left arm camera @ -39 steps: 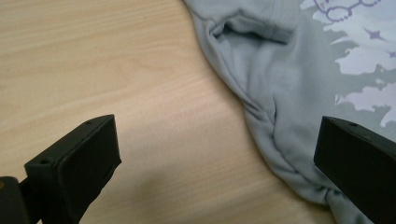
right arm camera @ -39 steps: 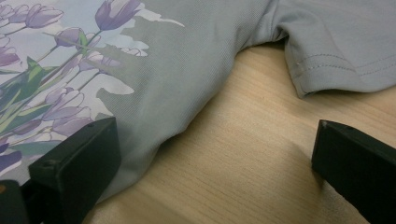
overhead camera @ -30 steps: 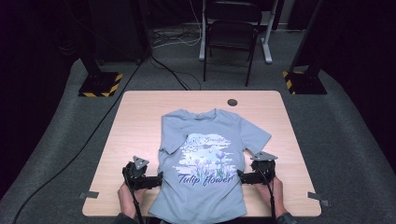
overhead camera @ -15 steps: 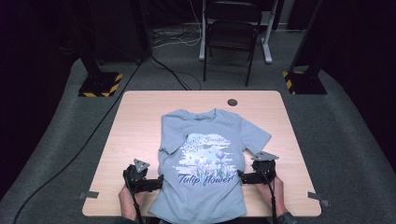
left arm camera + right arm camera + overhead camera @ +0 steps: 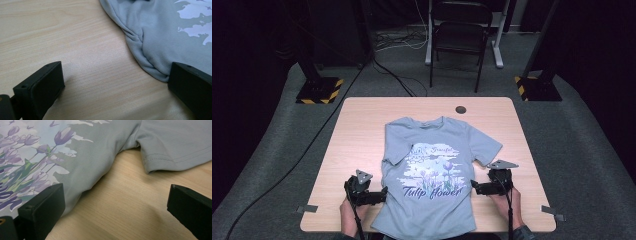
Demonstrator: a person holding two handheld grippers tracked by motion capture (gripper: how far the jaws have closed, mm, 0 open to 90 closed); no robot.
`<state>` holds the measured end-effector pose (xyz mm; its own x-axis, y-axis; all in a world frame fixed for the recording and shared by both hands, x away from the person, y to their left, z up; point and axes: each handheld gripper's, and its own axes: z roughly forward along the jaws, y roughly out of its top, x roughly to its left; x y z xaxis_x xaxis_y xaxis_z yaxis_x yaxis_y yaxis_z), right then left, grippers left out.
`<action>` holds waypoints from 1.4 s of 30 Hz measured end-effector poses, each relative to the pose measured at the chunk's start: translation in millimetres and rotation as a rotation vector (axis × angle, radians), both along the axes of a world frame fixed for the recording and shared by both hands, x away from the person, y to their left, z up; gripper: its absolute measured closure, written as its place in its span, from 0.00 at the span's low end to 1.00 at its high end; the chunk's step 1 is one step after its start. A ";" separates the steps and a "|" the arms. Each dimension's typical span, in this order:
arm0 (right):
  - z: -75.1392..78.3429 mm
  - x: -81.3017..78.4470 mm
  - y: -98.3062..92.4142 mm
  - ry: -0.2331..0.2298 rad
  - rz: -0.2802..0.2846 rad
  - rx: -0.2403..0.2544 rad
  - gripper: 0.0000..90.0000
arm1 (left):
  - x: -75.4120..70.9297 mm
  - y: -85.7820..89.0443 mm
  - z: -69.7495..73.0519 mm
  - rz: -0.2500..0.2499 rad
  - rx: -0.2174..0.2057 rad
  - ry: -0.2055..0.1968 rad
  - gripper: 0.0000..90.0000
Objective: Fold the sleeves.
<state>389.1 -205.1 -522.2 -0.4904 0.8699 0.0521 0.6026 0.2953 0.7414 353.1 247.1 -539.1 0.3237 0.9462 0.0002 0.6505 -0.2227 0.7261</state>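
A grey T-shirt (image 5: 432,165) with a tulip print lies flat, face up, on the wooden table (image 5: 362,125), collar toward the far side. My left gripper (image 5: 379,194) is open at the shirt's left side edge; in the left gripper view its jaws rest on the wood with the shirt's folded edge (image 5: 147,50) touching the right jaw. My right gripper (image 5: 474,187) is open at the shirt's right side edge, below the sleeve. In the right gripper view the shirt's side (image 5: 87,160) runs past the left jaw and the sleeve hem (image 5: 172,157) lies ahead.
A small dark round spot (image 5: 460,109) sits near the table's far edge. A folding chair (image 5: 460,35) and stand bases (image 5: 319,90) are on the floor behind. Bare wood lies left and right of the shirt.
The left gripper has shifted slightly toward the near edge; otherwise both grippers stay at the shirt's sides.
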 end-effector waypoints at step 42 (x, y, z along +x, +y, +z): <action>33.6 53.0 -47.7 0.083 -0.062 0.010 0.02 | -0.8 -0.1 -0.1 -0.008 -0.001 0.000 0.00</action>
<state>442.1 -252.8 -488.5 -0.4295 0.8976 0.0994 0.6786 0.2483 0.6912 352.4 247.0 -539.2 0.3312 0.9435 -0.0011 0.6484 -0.2268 0.7267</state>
